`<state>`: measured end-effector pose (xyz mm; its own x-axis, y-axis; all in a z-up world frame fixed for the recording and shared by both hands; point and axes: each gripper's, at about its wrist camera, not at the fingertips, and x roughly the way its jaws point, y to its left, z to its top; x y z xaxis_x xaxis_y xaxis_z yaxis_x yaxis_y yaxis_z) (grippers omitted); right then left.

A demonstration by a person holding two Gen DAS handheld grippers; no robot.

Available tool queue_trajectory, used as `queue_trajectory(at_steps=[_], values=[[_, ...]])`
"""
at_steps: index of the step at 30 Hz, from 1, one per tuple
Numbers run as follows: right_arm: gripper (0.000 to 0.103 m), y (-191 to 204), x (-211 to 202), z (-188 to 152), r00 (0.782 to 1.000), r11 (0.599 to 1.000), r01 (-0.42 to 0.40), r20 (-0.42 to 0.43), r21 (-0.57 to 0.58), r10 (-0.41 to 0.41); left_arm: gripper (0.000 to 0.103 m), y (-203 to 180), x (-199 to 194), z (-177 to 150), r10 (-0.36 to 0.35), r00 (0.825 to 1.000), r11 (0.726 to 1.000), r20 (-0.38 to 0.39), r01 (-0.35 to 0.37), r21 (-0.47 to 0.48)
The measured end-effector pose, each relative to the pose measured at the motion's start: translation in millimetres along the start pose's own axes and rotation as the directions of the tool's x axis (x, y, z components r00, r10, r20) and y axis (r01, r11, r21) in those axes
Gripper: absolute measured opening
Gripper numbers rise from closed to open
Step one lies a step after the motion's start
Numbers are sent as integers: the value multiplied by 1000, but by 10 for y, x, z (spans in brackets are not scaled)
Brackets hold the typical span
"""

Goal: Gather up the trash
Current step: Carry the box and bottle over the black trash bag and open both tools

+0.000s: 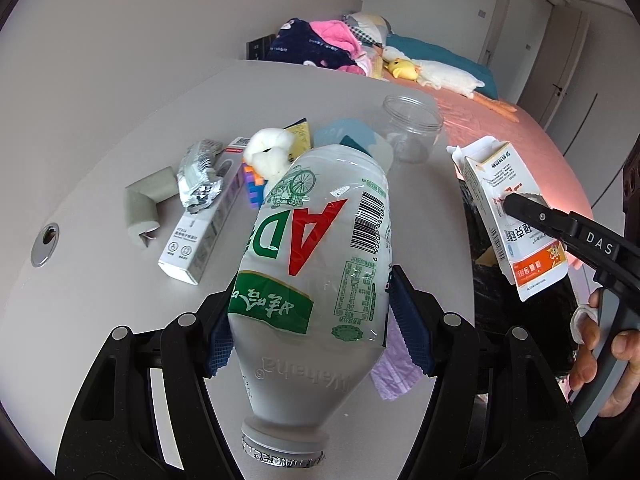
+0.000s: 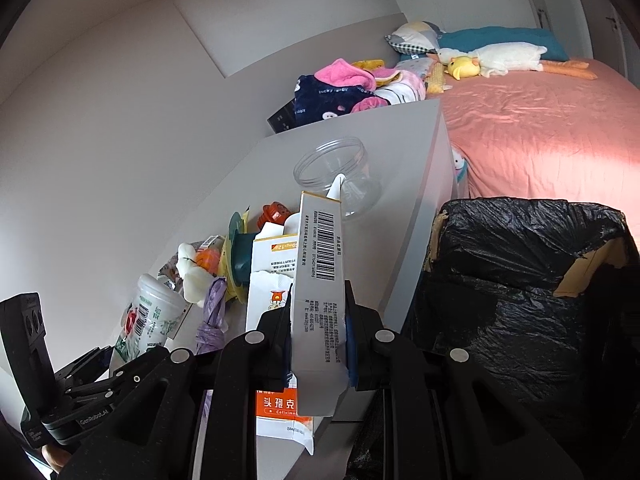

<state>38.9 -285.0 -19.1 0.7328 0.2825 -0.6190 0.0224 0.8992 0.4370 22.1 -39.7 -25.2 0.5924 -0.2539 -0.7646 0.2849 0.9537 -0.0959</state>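
Note:
My left gripper is shut on a white plastic AD milk bottle, held above the grey table with its foil-rimmed neck toward the camera. The bottle also shows in the right wrist view. My right gripper is shut on a flattened white and orange medicine box, held above the table's right edge; it also shows in the left wrist view. A bin lined with a black bag stands right of the table, beside the box.
On the table lie a crumpled foil wrapper, a long white box, a grey foam corner piece, a white plush toy, a clear plastic jar and a purple mask. A pink bed lies beyond.

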Motion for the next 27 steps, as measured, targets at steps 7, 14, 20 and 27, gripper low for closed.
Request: queue_trajectory(at_steps=[7, 14, 20, 27], values=[[21, -188, -185, 33, 1000, 1000, 18, 22, 23, -18, 66, -317, 89, 151, -43, 999, 998, 4, 43, 49], [21, -434, -419, 69, 997, 998, 40, 58, 56, -43, 67, -660, 195, 290, -85, 996, 992, -1, 85, 95], [21, -655, -590, 102, 994, 994, 60, 82, 89, -67, 67, -969, 274, 361, -125, 992, 983, -9, 125, 137], [21, -929, -786, 137, 988, 987, 94, 110, 133, -109, 67, -1315, 425, 469, -172, 985, 967, -29, 174, 186]])
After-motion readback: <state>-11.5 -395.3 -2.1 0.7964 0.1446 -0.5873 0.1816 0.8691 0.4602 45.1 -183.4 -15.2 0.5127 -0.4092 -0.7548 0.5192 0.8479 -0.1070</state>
